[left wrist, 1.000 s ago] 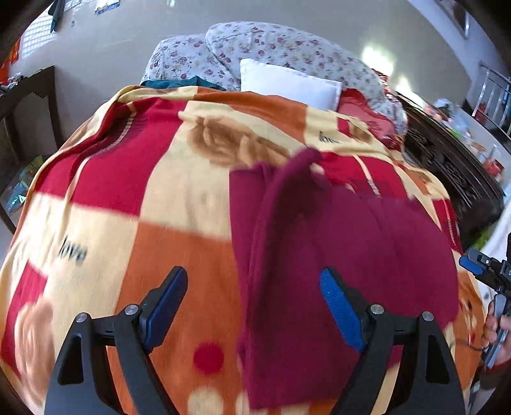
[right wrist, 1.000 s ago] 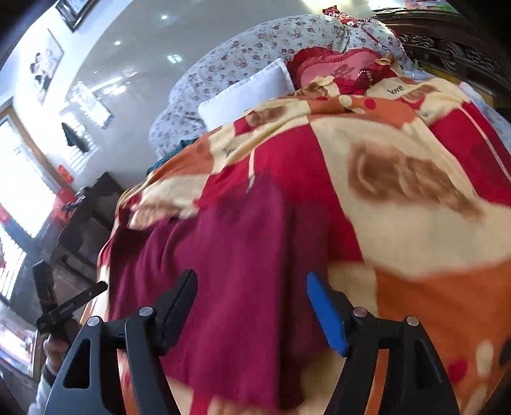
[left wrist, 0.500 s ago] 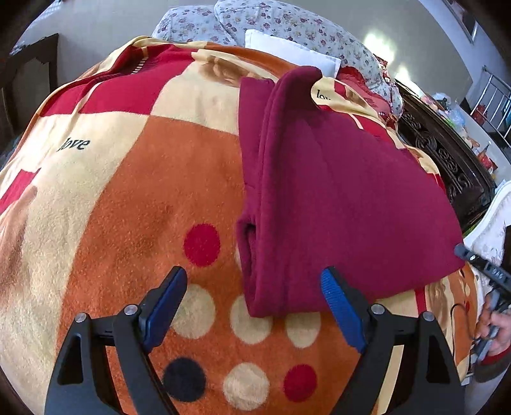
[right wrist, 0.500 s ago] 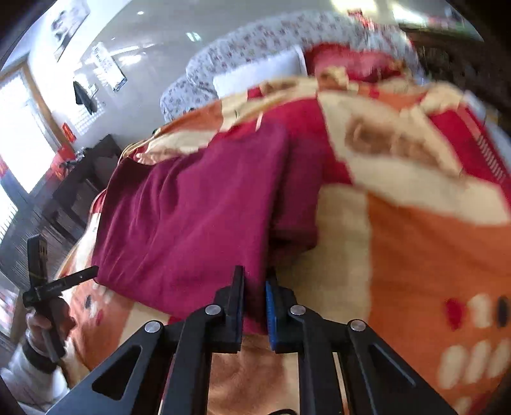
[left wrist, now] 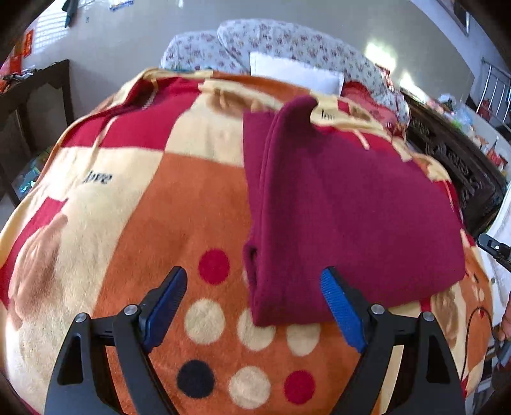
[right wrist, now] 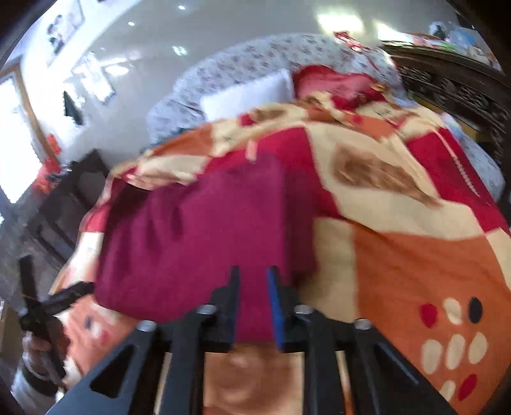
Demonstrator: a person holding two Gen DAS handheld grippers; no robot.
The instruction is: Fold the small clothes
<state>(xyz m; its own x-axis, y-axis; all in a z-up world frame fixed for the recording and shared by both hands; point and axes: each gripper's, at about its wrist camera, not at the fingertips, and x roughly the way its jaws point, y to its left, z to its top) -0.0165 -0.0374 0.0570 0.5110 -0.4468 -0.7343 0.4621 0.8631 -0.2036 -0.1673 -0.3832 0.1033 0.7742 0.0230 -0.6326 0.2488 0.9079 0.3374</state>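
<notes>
Left gripper (left wrist: 254, 303): jaws spread wide, empty, over garment's near left corner. Right gripper (right wrist: 254, 306): jaws opening, garment's near edge between them; half a sec ago pinched together. Maroon garment (left wrist: 345, 210): folded, fleecy, doubled left edge, lying flat on patterned blanket (left wrist: 127, 223), right of centre.

both views bright, daylight. in the right wrist view a blown-out window (right wrist: 16, 153) sits at the left edge, plus glare patches on the glossy pale wall (right wrist: 223, 28). left wrist view fairly sharp up close, slight smear on the far part of the orange, red and cream patterned fleece blanket (left wrist: 127, 223). right wrist view motion-blurred throughout; the folded maroon fleece garment (right wrist: 198, 236) has soft edges. heavy fisheye bending, black vignette in the corners. shadows soft, mostly under the garment's folds.
</notes>
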